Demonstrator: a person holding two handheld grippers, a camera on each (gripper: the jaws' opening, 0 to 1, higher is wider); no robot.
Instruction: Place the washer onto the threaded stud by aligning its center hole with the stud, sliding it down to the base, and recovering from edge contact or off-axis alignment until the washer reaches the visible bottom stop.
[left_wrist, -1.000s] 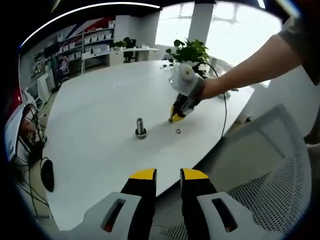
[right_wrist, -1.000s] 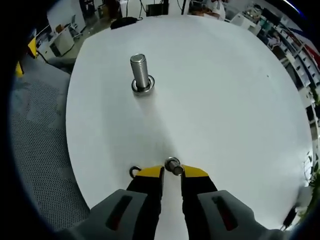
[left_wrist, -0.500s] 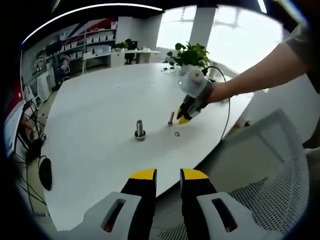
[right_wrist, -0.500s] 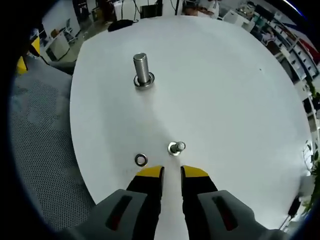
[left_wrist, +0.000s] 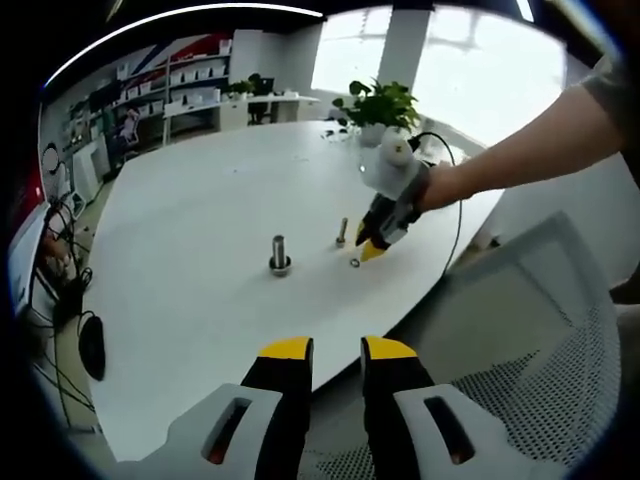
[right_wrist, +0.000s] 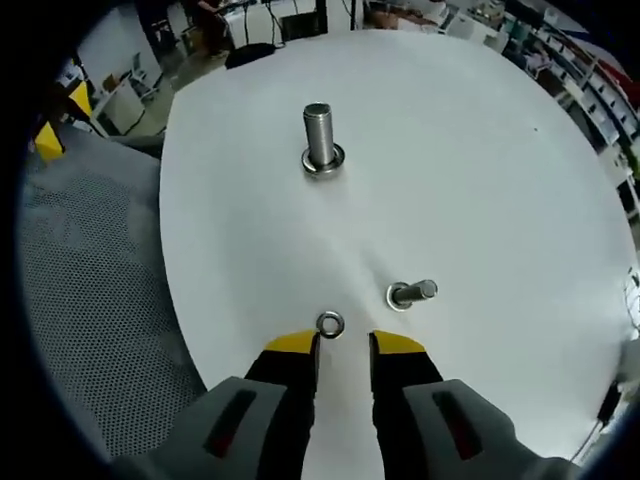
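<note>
the right gripper (right_wrist: 345, 345) has its yellow-tipped jaws parted and empty, hanging just over the washer (right_wrist: 330, 323), which lies flat on the white table (right_wrist: 500, 160) right at the gap between the tips. just beyond and to one side stands the small threaded stud (right_wrist: 412, 293), upright on its head, with nothing on it. farther out is a larger bolt (right_wrist: 321, 142) standing in a ring-shaped base. in the left gripper view the right gripper (left_wrist: 378, 238) hovers above the washer (left_wrist: 354, 263), with the small stud (left_wrist: 341, 233) and the larger bolt (left_wrist: 279, 254) nearby. the left gripper (left_wrist: 337, 352) sits well back over the table edge, jaws slightly apart and holding nothing.

the task looks barely begun: the washer is not yet picked up, let alone threaded over the stud and slid to its base.

compared with half a second ago, the right gripper has shifted sideways, so the washer, then off to the left of its tips, is now centred between them.
</note>
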